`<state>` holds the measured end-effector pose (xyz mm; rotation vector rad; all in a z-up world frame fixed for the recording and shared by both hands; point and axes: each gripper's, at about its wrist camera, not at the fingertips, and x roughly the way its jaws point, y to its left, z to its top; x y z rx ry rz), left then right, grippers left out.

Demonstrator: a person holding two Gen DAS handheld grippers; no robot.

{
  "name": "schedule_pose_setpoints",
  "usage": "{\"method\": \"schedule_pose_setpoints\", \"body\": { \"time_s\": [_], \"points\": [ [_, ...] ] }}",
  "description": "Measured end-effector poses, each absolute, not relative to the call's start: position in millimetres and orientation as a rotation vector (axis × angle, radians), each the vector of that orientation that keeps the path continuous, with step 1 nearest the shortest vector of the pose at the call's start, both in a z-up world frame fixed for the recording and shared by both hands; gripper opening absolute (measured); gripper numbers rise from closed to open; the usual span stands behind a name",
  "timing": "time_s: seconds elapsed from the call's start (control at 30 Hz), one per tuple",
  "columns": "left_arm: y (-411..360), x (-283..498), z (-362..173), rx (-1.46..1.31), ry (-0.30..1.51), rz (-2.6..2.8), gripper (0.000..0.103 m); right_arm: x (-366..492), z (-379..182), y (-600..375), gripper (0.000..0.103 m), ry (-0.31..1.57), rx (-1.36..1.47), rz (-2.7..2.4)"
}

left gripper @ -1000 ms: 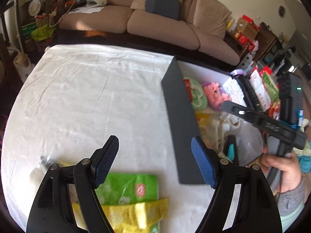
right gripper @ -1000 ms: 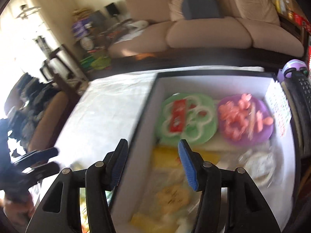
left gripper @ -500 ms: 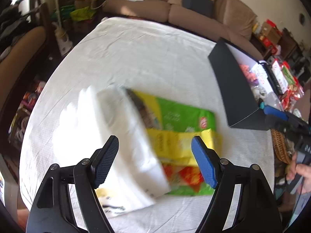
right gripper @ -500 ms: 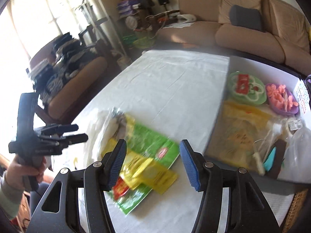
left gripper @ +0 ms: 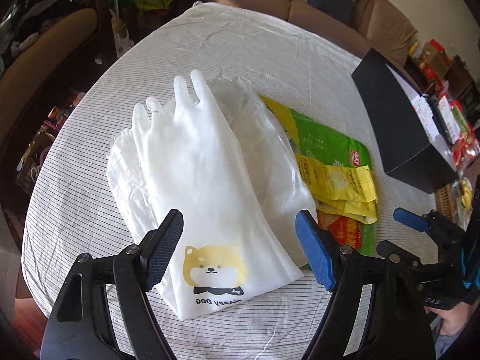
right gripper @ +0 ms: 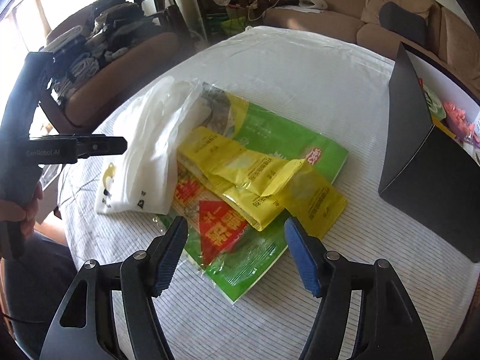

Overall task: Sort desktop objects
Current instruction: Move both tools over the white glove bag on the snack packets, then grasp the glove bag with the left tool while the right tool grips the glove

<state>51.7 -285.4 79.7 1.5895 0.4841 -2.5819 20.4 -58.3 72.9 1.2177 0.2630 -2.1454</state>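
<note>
Hovering both tongs over the pile, nothing gripped yet. Your left tongs [left gripper: 240, 249] are wide open and straddle the cuff end of the white glove pack [left gripper: 207, 186], the one with the dog print; pads either side, neither seems to be pressing on it. The pack's long axis runs straight away from you along the line the left tongs point, fingers at the far end, cuff right under the tips. So the left hand is the nearer one for that item and is already lined up with it; I'd judge a short drop and a squeeze across the cuff does it

Your right tongs [right gripper: 235, 252] have just been opening and stand well apart, nothing between them but air above the near corner of the green snack bag [right gripper: 270, 156]. The yellow packet [right gripper: 258, 180] lies on top of that bag, long axis slanting from far left to near right, its near end just beside the right-hand blue pad. The right hand is nearer for that one, but the axis is skewed to the pads, so you'd likely need a wrist roll

The black box [right gripper: 420, 162] sits on the desk [left gripper: 240, 45] to the right, apart from the pile, closer to your right hand

Both hands pitch steeply down at the desk
</note>
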Motion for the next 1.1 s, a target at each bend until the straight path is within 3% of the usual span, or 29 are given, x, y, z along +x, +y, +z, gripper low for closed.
{"method": "schedule_pose_setpoints", "body": {
  "time_s": [0.27,0.33,0.37,0.4,0.47,0.57,0.63,0.77,0.83,0.9,1.1],
  "points": [
    [-303,37,62,1.563,0.554,-2.549,0.075,8,51,-76,0.072,0.398,1.245,-2.137],
    [-309,36,58,1.563,0.568,-2.532,0.075,4,46,-80,0.054,0.414,1.265,-2.108],
    [-312,37,57,1.559,0.59,-2.528,0.075,0,45,-80,0.029,0.417,1.274,-2.119],
    [-315,37,56,1.556,0.611,-2.52,0.075,-4,46,-78,0.022,0.4,1.276,-2.127],
    [-319,38,54,1.557,0.628,-2.513,0.075,-16,49,-68,0.022,0.254,1.294,-2.131],
    [-322,39,52,1.564,0.636,-2.515,0.075,-29,45,-53,0.024,0.08,1.344,-2.13],
    [-324,40,51,1.568,0.619,-2.513,0.075,-29,44,-55,0.025,0.115,1.356,-2.131],
    [-349,51,62,1.441,0.683,-2.49,0.075,-12,68,-67,0.055,0.269,1.258,-2.218],
    [-367,58,66,1.381,0.718,-2.473,0.075,-3,86,-72,0.056,0.216,1.176,-2.211],
    [-384,63,62,1.374,0.735,-2.422,0.075,2,97,-82,0.066,0.074,1.117,-2.118],
    [-422,78,38,1.402,0.839,-2.29,0.075,-5,73,-124,0.069,-0.084,1.168,-1.982]
  ]
}}
